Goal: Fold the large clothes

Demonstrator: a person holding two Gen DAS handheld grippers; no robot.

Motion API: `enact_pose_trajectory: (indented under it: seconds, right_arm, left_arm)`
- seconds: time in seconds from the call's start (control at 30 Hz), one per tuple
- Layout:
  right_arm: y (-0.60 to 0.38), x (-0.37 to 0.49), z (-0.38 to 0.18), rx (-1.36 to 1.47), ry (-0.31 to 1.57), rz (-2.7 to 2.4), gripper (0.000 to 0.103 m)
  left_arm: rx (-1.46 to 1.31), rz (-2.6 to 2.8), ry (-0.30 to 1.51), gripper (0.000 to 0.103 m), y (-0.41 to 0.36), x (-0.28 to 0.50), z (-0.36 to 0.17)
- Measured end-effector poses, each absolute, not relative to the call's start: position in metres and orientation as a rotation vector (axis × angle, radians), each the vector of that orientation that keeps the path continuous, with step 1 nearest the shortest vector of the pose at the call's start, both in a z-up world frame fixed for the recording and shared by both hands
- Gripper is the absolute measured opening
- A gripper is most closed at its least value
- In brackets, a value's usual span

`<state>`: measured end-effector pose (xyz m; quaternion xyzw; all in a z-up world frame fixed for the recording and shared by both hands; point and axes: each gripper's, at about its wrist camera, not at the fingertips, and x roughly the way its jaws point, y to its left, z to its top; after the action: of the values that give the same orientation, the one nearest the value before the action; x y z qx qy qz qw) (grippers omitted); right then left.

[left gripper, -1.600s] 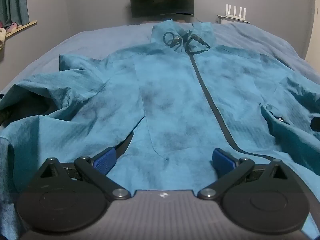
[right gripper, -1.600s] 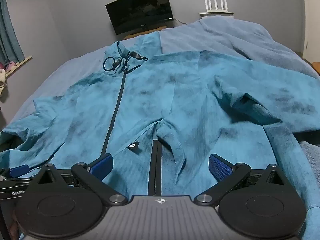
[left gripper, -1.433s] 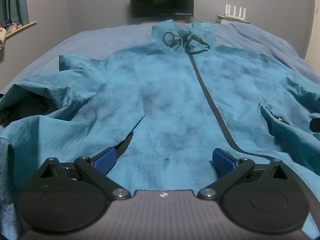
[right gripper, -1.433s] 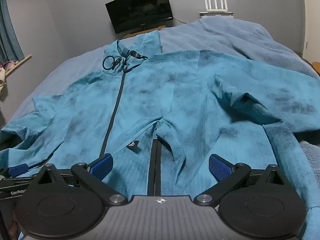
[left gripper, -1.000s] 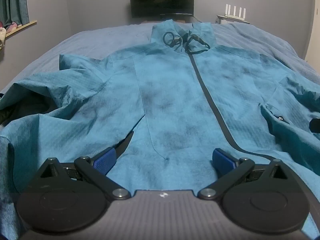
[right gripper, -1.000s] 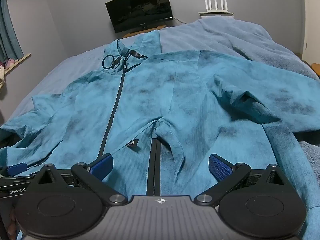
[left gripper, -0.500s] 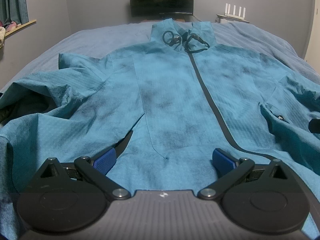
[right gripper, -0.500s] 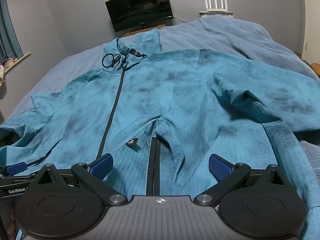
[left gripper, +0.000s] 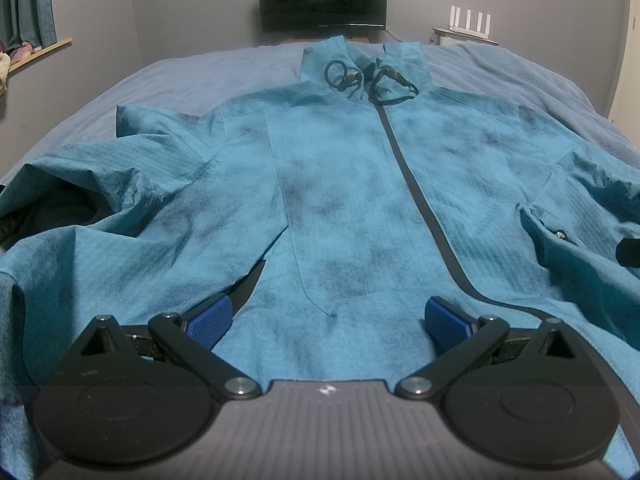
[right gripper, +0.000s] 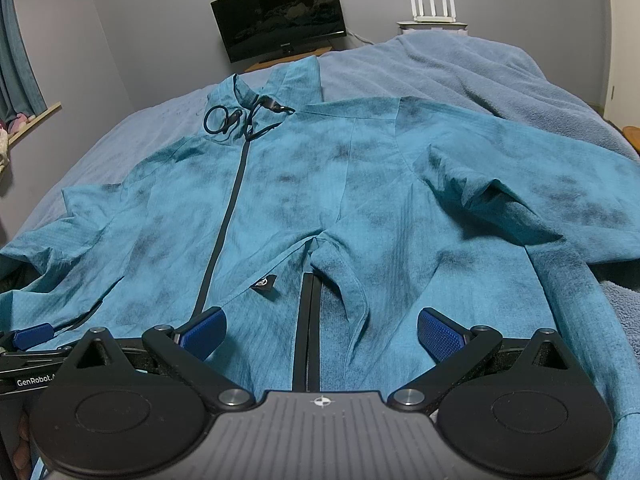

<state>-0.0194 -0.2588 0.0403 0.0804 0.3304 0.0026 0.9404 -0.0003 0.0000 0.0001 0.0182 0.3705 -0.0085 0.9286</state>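
Left wrist view: the teal jacket (left gripper: 344,208) lies front side up on the blue bed (left gripper: 168,80). Its collar (left gripper: 360,60) points to the far edge of the bed. Its bottom hem is at the near edge, by the grippers.
Left gripper (left gripper: 326,320): wide apart and holding nothing. It sits low over the hem, just left of the dark zip (left gripper: 416,196).
Right gripper (right gripper: 318,330): also wide apart and holding nothing. It is near the hem on the other side of the zip, over an open black slit (right gripper: 308,320) in the cloth.
Sleeves: the left sleeve (left gripper: 100,200) is bunched up at the left edge of the bed. The right sleeve (right gripper: 540,200) spreads out toward the right edge.
Step now: I think no fold is made yet, and the first grab comes next.
How to do it well: pinch only the hem or a sleeve edge, not the bed cover under it. Smooth the bunched sleeve first. Lift both sides together so the fold stays straight along the zip.
Watch out: the cords (right gripper: 240,118) at the collar could get tucked in crooked.
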Motion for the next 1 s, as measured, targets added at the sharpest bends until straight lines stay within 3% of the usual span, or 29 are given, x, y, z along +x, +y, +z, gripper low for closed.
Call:
enact_pose_trajectory:
  seconds: [1.0]
  right_arm:
    - [-0.2579,-0.0183,0.0405,0.16,0.678,0.006,0.103]
  left_arm:
    - [0.036,-0.018,0.762,0.103,0.0,-0.0002,0.0001]
